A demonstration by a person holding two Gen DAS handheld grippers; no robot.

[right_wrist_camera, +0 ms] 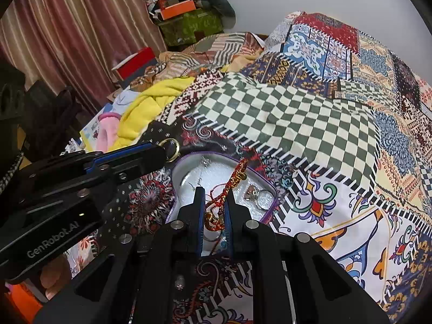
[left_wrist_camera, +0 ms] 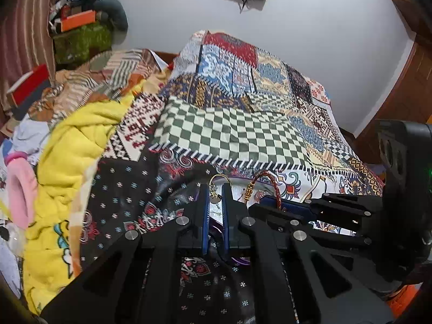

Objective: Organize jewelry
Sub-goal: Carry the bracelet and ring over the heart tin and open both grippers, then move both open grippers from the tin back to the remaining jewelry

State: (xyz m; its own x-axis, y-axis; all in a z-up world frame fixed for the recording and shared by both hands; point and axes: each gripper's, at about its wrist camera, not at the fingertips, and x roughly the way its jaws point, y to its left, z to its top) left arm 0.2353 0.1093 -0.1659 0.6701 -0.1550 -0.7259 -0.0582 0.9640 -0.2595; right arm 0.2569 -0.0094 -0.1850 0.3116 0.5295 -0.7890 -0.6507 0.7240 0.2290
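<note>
a patchwork bedspread carries a white jewelry tray, with a yellow blanket beside

I see matt black plastic on both grippers w/ blue pads. Ring: shiny gold metal. Bracelet: braided red/gold thread. Tray: glossy w/ white lining. Quilt: printed cloth, matt.

Both tongs, the left tongs and the right tongs, were matte black plastic with blue inner pads, round silver screws, and white "GenRobot.AI" lettering behind the left fingers.
</note>
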